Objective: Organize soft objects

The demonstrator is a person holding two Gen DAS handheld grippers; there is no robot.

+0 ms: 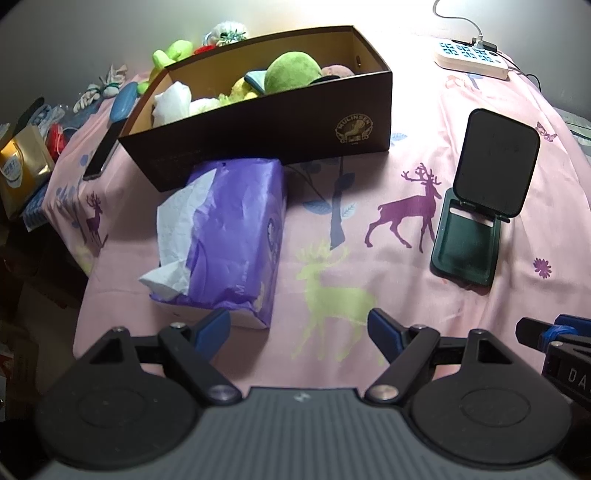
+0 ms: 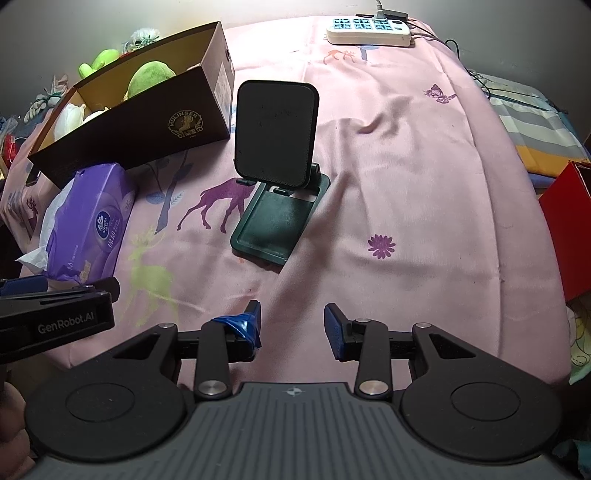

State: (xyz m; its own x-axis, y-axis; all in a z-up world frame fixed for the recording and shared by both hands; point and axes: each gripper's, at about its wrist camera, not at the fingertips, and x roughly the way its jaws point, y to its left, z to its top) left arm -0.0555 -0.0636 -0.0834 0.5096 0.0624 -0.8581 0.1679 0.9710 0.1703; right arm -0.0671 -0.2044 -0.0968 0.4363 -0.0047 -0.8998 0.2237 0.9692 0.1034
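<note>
A dark brown cardboard box [image 1: 280,122] stands on the pink cloth, holding a green plush [image 1: 293,70] and several other soft toys; it also shows in the right wrist view [image 2: 147,122]. A purple tissue pack [image 1: 229,236] lies in front of the box, white tissue sticking out; it shows in the right wrist view too [image 2: 92,229]. My left gripper [image 1: 299,332] is open and empty, just short of the pack's near right corner. My right gripper [image 2: 291,325] is open and empty, low over bare cloth. A lime plush [image 1: 171,53] lies behind the box.
A dark green phone stand [image 1: 484,195] stands to the right of the box, also in the right wrist view [image 2: 277,173]. A white power strip [image 2: 369,31] lies at the far edge. A red box [image 2: 569,221] sits at the right. Clutter lies past the left edge [image 1: 22,170].
</note>
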